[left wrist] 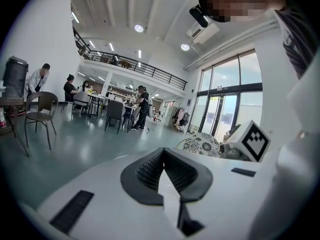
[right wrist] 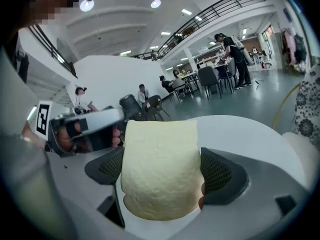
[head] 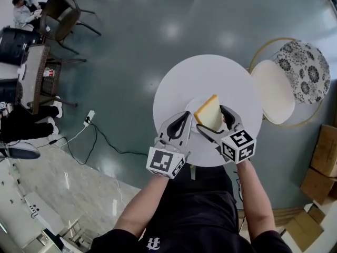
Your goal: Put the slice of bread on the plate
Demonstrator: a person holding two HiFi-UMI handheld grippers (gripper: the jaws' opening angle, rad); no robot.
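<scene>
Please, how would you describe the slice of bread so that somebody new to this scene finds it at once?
Start from the round white table in the middle of the grey-green floor. At its near side, the right gripper has its jaws closed on the slice of bread. It is pale yellow and squarish, unlike the bigger, round cream chair seat beside the table.

Plate mostly hidden under bread slice & right gripper; rim faint vs white table.
</scene>
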